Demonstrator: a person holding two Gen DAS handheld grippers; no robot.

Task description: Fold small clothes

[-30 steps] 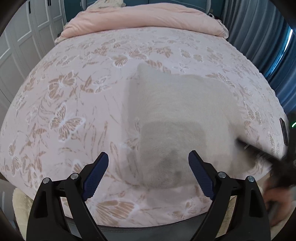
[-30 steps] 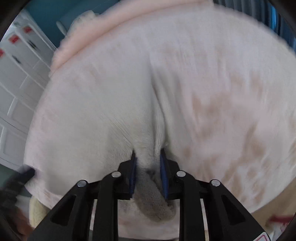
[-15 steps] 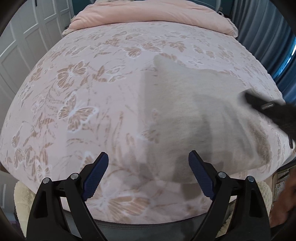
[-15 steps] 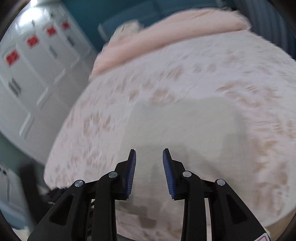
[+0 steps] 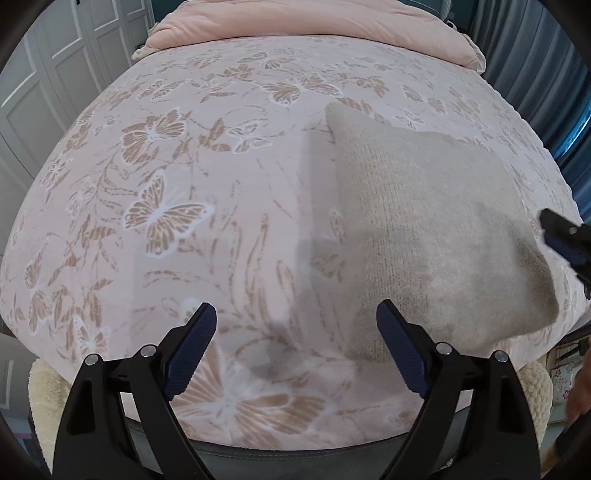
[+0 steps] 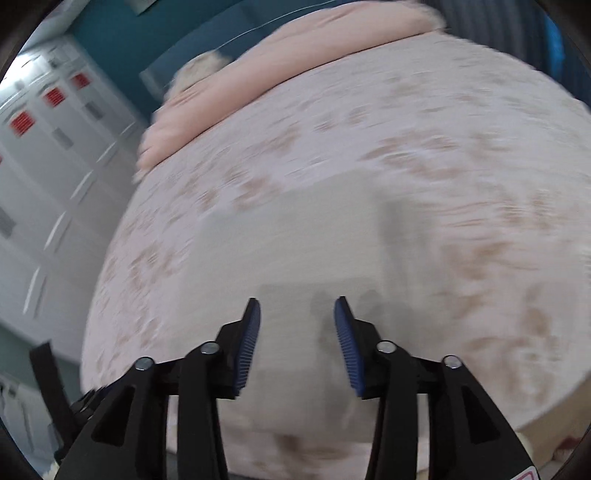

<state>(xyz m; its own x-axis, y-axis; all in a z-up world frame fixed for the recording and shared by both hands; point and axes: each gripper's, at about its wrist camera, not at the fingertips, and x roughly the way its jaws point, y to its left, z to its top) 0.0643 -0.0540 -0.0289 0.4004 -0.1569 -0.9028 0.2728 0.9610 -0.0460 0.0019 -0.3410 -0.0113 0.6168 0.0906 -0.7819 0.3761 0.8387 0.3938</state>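
A folded beige knit garment [image 5: 436,229] lies flat on the pink butterfly-print bedspread [image 5: 177,206], right of centre in the left wrist view. It also shows, blurred, in the right wrist view [image 6: 295,258]. My left gripper [image 5: 295,350] is open and empty, hovering over the bed's near edge, left of the garment. My right gripper [image 6: 297,343] is open and empty, above the garment's near part. Its fingertips [image 5: 565,240] show at the garment's right edge in the left wrist view.
A folded pink duvet [image 5: 310,22] lies across the far end of the bed. White wardrobe doors [image 5: 48,74] stand on the left, blue curtains [image 5: 546,66] on the right. A cream fleece layer [image 5: 44,384] sticks out below the bedspread's near edge.
My right gripper let go of the garment, opened and pulled back to the right. The garment dropped flat. My left gripper shifted left, so the garment now sits further right in its view.
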